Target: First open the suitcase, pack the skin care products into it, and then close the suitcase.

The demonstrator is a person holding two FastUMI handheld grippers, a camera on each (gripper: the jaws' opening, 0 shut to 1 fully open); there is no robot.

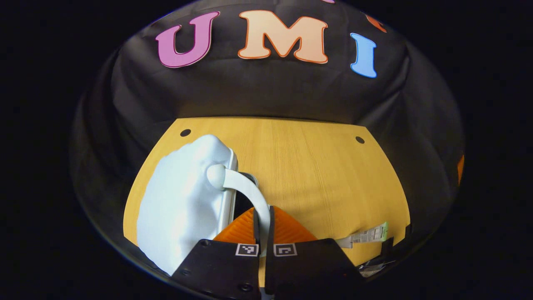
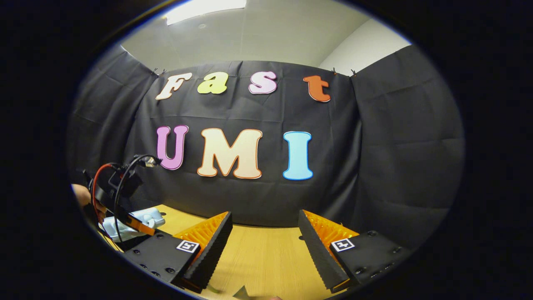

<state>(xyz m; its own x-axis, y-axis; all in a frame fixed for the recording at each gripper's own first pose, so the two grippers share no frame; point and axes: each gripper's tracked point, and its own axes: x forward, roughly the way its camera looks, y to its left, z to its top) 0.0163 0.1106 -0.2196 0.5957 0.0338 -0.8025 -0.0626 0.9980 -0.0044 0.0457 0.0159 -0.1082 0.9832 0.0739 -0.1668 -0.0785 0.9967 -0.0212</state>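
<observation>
A small white suitcase sits at the left of the wooden table in the left gripper view. Its shell is tilted up, and a dark gap shows beside its grey rim. My left gripper is shut on the suitcase's curved white handle. A skin care tube lies flat near the table's right front edge. In the right gripper view, my right gripper hangs open over bare table with nothing between its fingers. Far to its left are the suitcase, the left gripper and the hand holding it.
A dark packet lies at the table's front right edge, just below the tube. Two small round holes mark the table's far corners. Black cloth walls close in behind and on both sides of the table.
</observation>
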